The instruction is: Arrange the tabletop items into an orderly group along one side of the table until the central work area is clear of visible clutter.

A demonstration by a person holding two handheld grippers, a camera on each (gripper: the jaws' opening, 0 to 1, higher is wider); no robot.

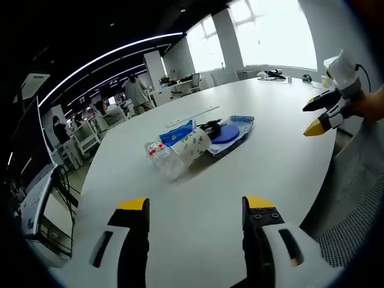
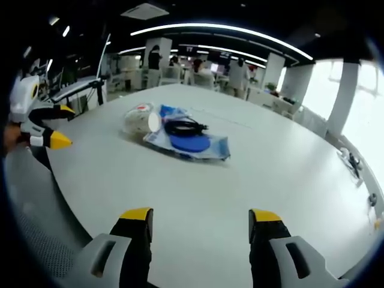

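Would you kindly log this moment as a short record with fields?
surface: white table, large and rounded
clutter: one pile near the middle
items: clear plastic bottle lying on its side, blue disc, black cable, blue-and-white packets
left gripper: open, empty, above the table, short of the pile
right gripper: open, empty, facing the pile
background: office desks, people standing, windows

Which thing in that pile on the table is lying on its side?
The clear plastic bottle with the white patterned label; it lies flat on the table at the pile's end. The blue disc and black cable rest on the blue-and-white bag.
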